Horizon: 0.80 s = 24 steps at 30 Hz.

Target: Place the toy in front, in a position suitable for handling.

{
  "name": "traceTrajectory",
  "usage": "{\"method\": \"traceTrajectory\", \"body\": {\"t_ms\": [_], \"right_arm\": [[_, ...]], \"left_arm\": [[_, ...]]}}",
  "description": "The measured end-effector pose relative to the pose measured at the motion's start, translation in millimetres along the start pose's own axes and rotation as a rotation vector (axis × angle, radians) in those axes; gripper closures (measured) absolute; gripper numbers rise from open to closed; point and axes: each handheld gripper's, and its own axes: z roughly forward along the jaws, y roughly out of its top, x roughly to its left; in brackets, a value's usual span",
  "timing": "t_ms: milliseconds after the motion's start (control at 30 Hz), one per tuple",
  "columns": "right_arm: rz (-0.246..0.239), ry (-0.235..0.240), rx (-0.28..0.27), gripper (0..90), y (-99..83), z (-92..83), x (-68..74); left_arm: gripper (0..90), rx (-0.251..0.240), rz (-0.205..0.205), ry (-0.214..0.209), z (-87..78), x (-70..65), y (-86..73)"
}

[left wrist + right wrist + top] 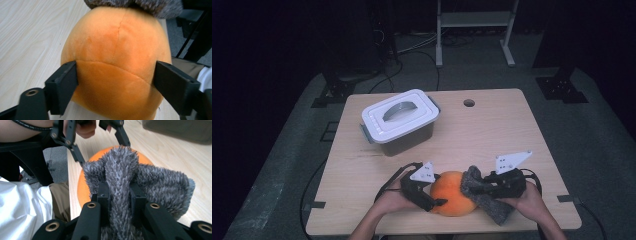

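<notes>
An orange plush ball (454, 197) lies near the table's front edge. My left gripper (437, 199) holds it from the left; in the left gripper view its two black jaws dent the orange plush ball (117, 50) on both sides, my left gripper (115, 75) shut on it. A grey fuzzy cloth (498, 212) drapes against the ball's right side. My right gripper (474, 187) is shut on that cloth: in the right gripper view the grey fuzzy cloth (162, 185) is pinched between the jaws of my right gripper (118, 190), with the orange ball (82, 187) behind it.
A box with a white lid and handle (399, 120) stands at the back left of the wooden table (512, 130). A round hole (469, 103) sits near the table's far edge. A metal frame (474, 30) stands on the floor beyond.
</notes>
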Motion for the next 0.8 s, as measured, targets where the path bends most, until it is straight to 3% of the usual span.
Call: {"method": "traceTrajectory", "body": {"t_ms": [67,233,267,333,367,467,500,600,633,700,800], "right_arm": [[0.009,0.004,0.0,74.4,-2.2,-1.7,-2.0],[0.034,0.005,0.003,74.4,-8.2,-6.7,-9.0],[0.034,0.005,0.003,74.4,-8.2,-6.7,-9.0],[0.035,-0.004,0.004,74.4,-8.2,-7.5,-9.9],[0.031,-0.01,0.001,74.4,-6.9,-8.2,-9.1],[0.019,-0.029,-0.025,74.5,-2.3,-10.9,-5.7],[-0.005,-0.037,-0.06,74.5,4.5,-12.9,-0.9],[-0.028,-0.051,-0.076,74.5,12.3,-11.7,5.3],[-0.047,-0.061,-0.071,74.5,17.7,-7.3,9.7],[-0.061,-0.067,-0.032,74.5,18.3,-1.5,10.9],[-0.048,-0.046,-0.012,74.5,13.0,0.8,8.4]], "left_arm": [[8.8,-0.017,-0.006,-0.004,-0.3,1.8,-0.7],[2.3,-0.016,-0.045,-0.016,5.3,7.3,-5.7],[3.0,-0.016,-0.045,-0.016,5.3,7.3,-5.7],[13.0,-0.015,-0.059,-0.039,6.0,8.6,-6.9],[17.8,-0.013,-0.039,-0.018,4.4,5.7,-5.8],[29.0,-0.032,-0.044,0.002,1.0,4.0,-2.6],[30.2,-0.046,-0.047,0.016,-0.1,1.2,2.7],[30.0,-0.057,-0.033,0.028,1.4,-4.6,8.9],[28.6,-0.049,-0.004,0.028,2.9,-10.9,13.7],[26.1,-0.033,0.018,0.033,3.4,-13.4,14.6],[18.6,-0.044,0.011,0.017,3.7,-11.0,12.6]]}}
